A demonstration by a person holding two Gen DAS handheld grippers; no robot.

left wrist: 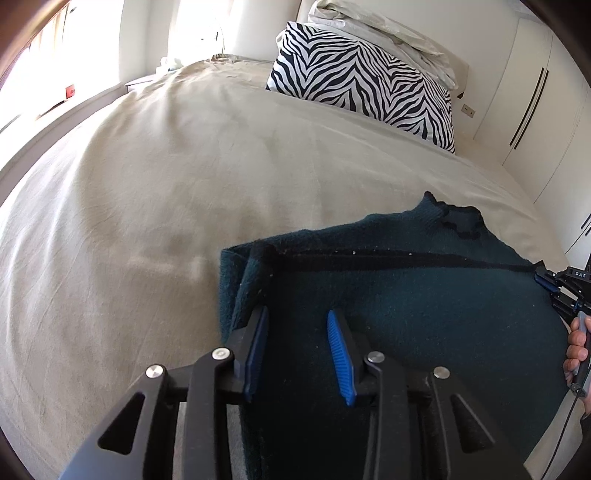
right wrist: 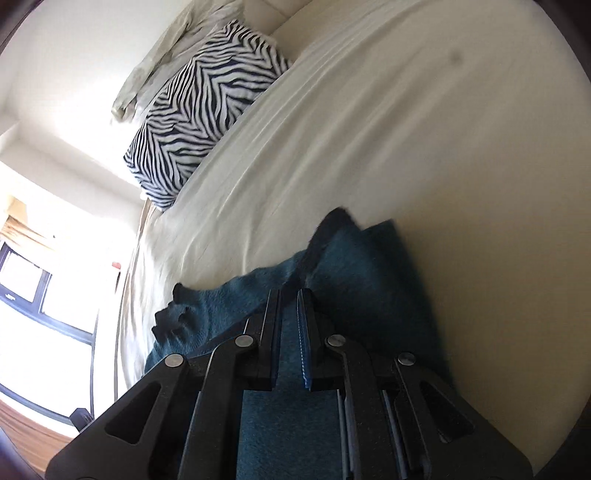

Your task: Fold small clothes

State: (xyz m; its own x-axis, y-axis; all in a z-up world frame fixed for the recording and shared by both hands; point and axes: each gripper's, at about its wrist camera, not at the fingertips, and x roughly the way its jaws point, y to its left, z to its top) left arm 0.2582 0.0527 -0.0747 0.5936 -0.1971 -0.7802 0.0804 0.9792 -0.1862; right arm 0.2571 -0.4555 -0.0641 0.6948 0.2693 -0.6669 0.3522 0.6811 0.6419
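A dark teal knit sweater [left wrist: 406, 295] lies on the cream bed sheet [left wrist: 184, 184], its collar toward the pillows and a folded edge at its left side. My left gripper [left wrist: 297, 317] is open just above the sweater, its blue pads spread apart and empty. My right gripper [left wrist: 554, 284] shows at the sweater's right edge in the left wrist view. In the right wrist view the right gripper [right wrist: 290, 295] has its jaws nearly closed on a raised fold of the sweater [right wrist: 354, 258].
A zebra-print pillow [left wrist: 362, 81] and a crumpled white duvet [left wrist: 388, 33] lie at the head of the bed. White wardrobe doors [left wrist: 535, 103] stand to the right. Windows [right wrist: 33, 295] are beyond the far side of the bed.
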